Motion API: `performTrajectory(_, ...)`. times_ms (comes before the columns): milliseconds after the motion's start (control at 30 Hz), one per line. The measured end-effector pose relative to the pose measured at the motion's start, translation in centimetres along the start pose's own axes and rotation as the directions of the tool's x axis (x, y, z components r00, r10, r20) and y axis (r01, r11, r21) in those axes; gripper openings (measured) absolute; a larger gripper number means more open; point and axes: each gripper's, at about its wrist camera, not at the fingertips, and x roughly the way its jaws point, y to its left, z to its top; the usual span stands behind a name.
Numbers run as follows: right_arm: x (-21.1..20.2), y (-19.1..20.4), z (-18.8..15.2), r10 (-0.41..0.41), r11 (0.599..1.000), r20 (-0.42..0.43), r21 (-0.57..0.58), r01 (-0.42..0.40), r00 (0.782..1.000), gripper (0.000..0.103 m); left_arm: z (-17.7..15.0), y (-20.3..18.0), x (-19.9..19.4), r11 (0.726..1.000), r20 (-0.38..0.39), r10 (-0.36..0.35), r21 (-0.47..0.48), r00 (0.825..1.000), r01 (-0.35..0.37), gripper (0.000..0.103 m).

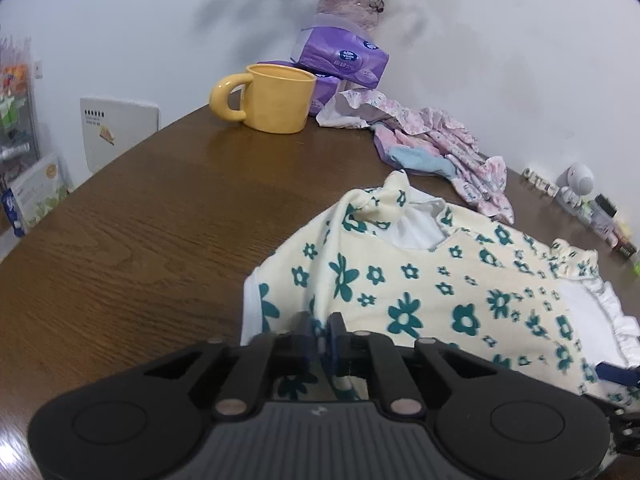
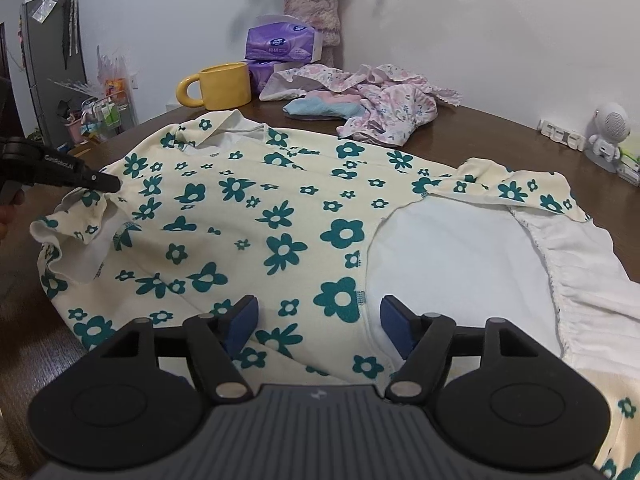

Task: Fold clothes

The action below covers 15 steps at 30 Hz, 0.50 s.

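A cream dress (image 2: 280, 216) with teal flowers lies spread on a brown wooden surface (image 1: 140, 220). The left tongs (image 1: 320, 328) are pinched shut on a fold of the dress at its 9 o'clock edge. The right tongs (image 2: 318, 320) hang wide open over the hem at 6 o'clock, gripping nothing. A yellow mug (image 2: 218, 86) and crumpled pink clothes (image 2: 384, 108) sit at 12 o'clock.

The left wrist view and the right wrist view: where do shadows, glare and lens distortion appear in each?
Left wrist view: the dark wooden table edge curves from fisheye distortion, soft plant shadows fall on the white wall, and faint glare lies beside the yellow ceramic mug. Right wrist view: corners go black, the cream garment with teal flowers is evenly lit, and the wall carries only a faint shadow.
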Motion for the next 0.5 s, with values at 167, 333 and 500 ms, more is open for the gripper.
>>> performTrajectory(167,-1.0,0.3,-0.3,-0.001,1.0,0.016,0.026,0.001,1.0,0.069,-0.8,-0.6,-1.2,0.999,0.011,-0.049,0.021,0.999,0.049,0.021)
performTrajectory(333,-2.3,0.8,-0.9,-0.017,0.999,0.031,0.033,0.016,0.999,0.069,-1.6,-0.6,-1.0,0.999,0.0,-0.042,0.034,0.999,0.042,0.015)
performTrajectory(500,-3.0,0.9,-1.8,-0.028,0.999,0.023,0.043,0.027,0.999,0.069,-2.0,-0.7,-0.9,0.995,0.021,-0.02,0.097,1.0,0.018,0.004)
